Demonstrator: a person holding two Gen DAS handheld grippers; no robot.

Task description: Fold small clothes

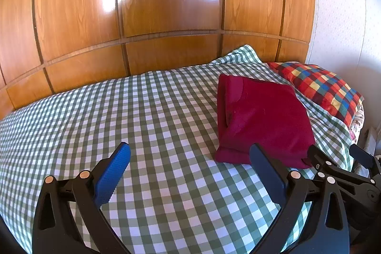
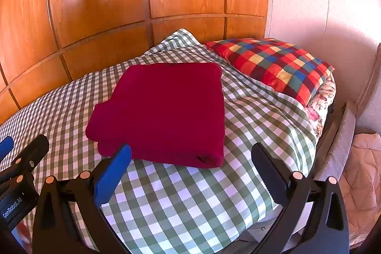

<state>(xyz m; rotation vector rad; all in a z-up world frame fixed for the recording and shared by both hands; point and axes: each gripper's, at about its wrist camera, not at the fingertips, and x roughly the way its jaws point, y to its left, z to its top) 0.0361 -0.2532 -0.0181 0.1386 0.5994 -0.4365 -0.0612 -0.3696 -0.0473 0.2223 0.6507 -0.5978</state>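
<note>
Left wrist view first: we see our left tongs (image 1: 190,158) spread wide, blue-padded fingers (image 1: 114,173) far apart and gripping nothing, held above the green-and-white checked bedspread (image 1: 147,116). The right finger's tip overlaps the near edge of the folded dark red garment (image 1: 264,120) as seen from this camera, though we cannot tell whether it touches the cloth. At the far right edge of that view we see part of our right tongs (image 1: 343,163), beside the garment's near right corner.

From the right wrist view, our right tongs (image 2: 190,156) are likewise released, the jaws standing well apart with only bedspread (image 2: 181,201) between them. The left finger's blue tip (image 2: 119,161) sits against the garment's near edge in this view; real contact we cannot confirm. The dark red garment (image 2: 166,111) lies just ahead, folded into a thick, roughly square stack, flat on the bedspread and nearer the pillow end of the bed. At the left edge we see the black body of our left tongs (image 2: 21,170).

Beyond the garment, a multicoloured checked pillow (image 2: 273,66) rests at the bed's far right, apart from the red cloth. Glossy wooden wardrobe panels (image 2: 119,4) run behind the bed, meeting a pale wall (image 2: 309,4) on the right.
</note>
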